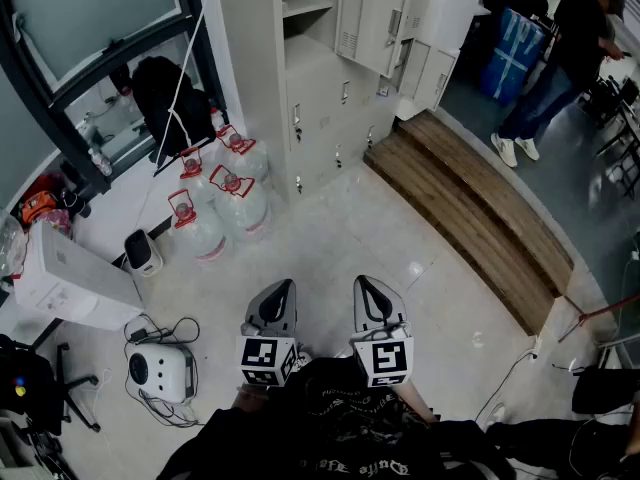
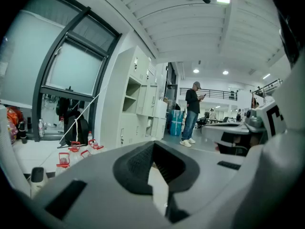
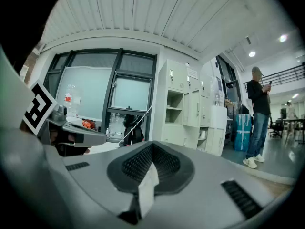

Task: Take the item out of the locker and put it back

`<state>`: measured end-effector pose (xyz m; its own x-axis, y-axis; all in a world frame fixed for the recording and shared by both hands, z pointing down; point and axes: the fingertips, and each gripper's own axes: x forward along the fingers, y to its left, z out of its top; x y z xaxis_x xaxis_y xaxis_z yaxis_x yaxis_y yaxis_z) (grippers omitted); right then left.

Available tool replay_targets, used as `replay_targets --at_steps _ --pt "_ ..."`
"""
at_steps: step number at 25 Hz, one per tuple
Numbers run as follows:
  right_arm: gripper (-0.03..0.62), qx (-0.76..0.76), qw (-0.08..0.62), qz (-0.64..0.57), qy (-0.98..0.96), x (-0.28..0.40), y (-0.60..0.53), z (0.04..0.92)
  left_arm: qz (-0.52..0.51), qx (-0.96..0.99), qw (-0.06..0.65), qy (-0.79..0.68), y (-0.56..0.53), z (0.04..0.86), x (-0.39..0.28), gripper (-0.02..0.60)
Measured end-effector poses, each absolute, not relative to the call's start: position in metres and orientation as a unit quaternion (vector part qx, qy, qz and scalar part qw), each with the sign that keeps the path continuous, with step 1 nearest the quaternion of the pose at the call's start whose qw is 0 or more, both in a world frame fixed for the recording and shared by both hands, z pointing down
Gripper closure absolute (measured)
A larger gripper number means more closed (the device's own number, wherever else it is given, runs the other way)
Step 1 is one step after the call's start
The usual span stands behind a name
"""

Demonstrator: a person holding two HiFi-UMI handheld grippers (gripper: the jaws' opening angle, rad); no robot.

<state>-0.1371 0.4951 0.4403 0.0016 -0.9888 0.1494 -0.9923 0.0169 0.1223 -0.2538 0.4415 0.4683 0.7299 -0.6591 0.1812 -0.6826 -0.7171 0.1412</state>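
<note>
While we hold them side by side at the head view's bottom centre, our left gripper and right gripper aim across open floor at the lockers, top centre; jugs left, step right. Left gripper view: jaws together, empty. Right gripper view: likewise; we cannot spot the item.

The lockers are cream, the water jugs red-capped, the platform brown.

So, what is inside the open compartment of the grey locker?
Only a shelf shows in the pale grey metal locker; its back is shadowed, and closed doors hide other compartments.
</note>
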Motion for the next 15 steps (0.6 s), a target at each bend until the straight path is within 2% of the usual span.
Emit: replay_targets --at_steps 15 --pt "0.591 0.732 0.087 0.032 -0.675 -0.136 0.479 0.456 0.066 0.927 0.103 -0.354 0.416 0.484 -0.269 0.575"
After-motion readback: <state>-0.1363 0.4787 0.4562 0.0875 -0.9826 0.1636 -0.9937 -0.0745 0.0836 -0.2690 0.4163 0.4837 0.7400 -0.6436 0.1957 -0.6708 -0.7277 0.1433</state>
